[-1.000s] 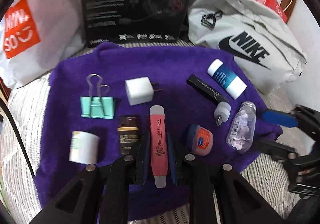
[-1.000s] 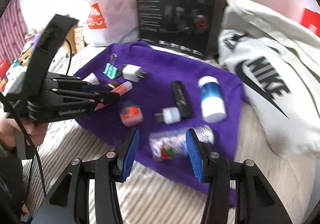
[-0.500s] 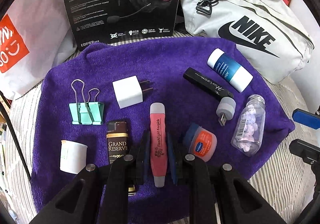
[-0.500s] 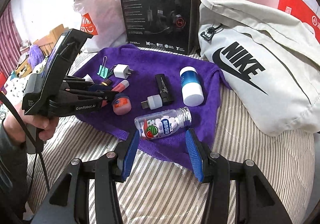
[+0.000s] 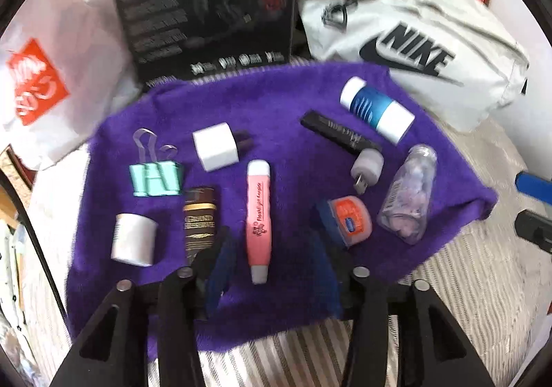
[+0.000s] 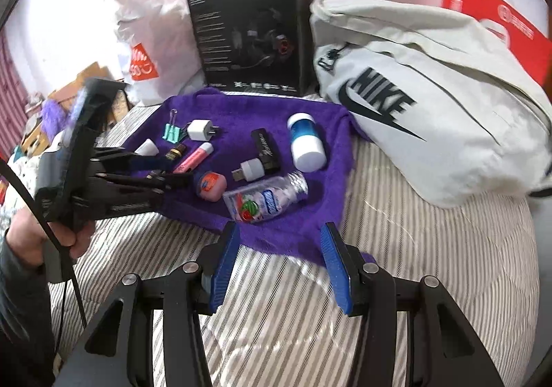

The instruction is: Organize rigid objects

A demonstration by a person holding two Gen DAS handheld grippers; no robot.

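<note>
L claw (image 5: 272, 269) apart round smooth pink tube (image 5: 258, 219), fuzzy purple towel (image 5: 276, 104); R claw (image 6: 281, 266) apart

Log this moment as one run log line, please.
left gripper: open, straddling pink flashlight | right gripper: open, empty | purple towel: items laid out

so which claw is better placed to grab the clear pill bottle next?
Probably right. The right claw is open, empty and lined up just short of the clear pill bottle, which lies at the towel's near edge. The left claw is open around the pink flashlight.
</note>
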